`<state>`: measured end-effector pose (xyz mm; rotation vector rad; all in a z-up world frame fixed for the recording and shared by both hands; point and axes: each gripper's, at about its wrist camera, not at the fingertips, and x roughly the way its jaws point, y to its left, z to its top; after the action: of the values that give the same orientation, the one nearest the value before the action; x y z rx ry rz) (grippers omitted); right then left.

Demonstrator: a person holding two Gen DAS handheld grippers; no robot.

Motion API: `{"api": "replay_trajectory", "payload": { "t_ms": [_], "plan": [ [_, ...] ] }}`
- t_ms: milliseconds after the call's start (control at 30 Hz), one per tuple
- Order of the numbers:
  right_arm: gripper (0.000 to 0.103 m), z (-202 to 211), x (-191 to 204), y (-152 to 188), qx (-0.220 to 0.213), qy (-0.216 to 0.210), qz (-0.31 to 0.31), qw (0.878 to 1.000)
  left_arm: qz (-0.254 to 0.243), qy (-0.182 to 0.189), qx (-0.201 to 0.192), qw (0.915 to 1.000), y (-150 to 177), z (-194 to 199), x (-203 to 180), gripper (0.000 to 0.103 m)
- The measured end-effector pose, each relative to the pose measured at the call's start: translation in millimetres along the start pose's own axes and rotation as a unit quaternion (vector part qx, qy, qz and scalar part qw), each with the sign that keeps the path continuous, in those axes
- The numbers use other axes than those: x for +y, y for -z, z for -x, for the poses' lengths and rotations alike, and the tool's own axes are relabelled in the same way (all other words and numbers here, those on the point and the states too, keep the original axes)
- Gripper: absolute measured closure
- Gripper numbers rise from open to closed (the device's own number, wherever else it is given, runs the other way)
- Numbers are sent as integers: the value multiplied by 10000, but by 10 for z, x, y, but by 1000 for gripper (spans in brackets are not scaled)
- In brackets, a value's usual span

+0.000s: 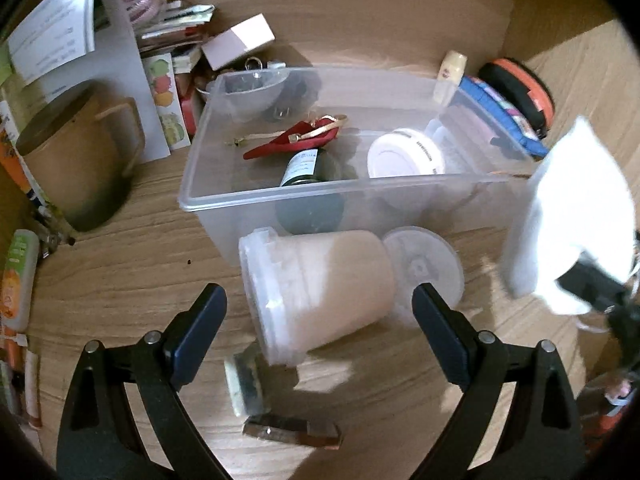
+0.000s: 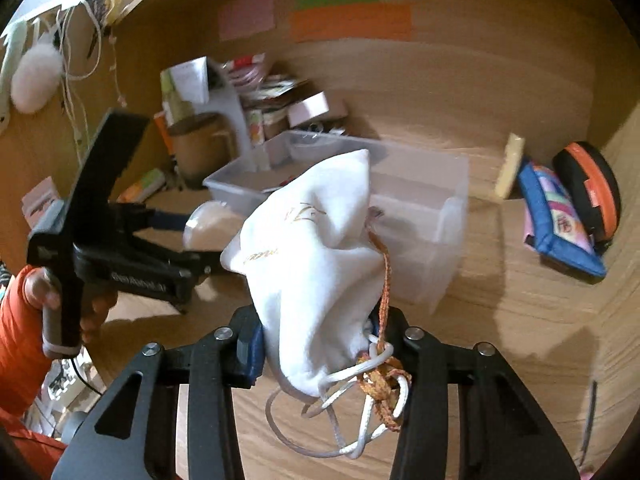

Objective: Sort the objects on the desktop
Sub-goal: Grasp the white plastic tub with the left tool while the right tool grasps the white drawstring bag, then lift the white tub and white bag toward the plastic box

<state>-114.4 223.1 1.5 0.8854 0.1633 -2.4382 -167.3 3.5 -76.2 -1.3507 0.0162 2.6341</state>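
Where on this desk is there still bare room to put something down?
Bare wood lies left of the tipped tub, before the brown mug, and between the clear bin and the blue pouch. The back left corner, around the paper stack, is crowded.

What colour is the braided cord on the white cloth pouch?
Orange braided cord, clearest in the right wrist view.

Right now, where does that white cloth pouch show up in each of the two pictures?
Left wrist view: the white pouch hangs at the far right edge, blurred, to the right of the clear plastic box.
Right wrist view: the pouch fills the centre, pinched in the right gripper, its cords dangling below.
Shared landmark: the clear plastic box on the wooden desk.
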Motion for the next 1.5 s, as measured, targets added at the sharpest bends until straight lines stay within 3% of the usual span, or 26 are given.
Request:
{"api": "replay_trajectory", "payload": {
  "t_ms": [100,233,467,733,1133,1500],
  "plan": [
    [64,2,-77,-41,-80,-95,-72,9999,21,-152,25,9999,-26,-77,-18,9],
    [64,-11,-116,-101,-177,-197,-66,9996,179,0,-19,9998,-45,-66,34,30],
    [64,-74,-156,-210,-277,-357,-82,9989,247,-64,-127,9996,-2,-17,46,33],
    [64,-133,-207,-394,-382,-501,-305,9975,623,385,-215,9971,-11,122,204,38],
    [64,-177,-257,-626,-517,-278,-247,9980,440,320,-750,9957,-104,586,196,38],
    [64,-306,-365,-764,-476,-142,-304,9983,437,353,-1128,9920,-450,811,211,38]
  ]
}}
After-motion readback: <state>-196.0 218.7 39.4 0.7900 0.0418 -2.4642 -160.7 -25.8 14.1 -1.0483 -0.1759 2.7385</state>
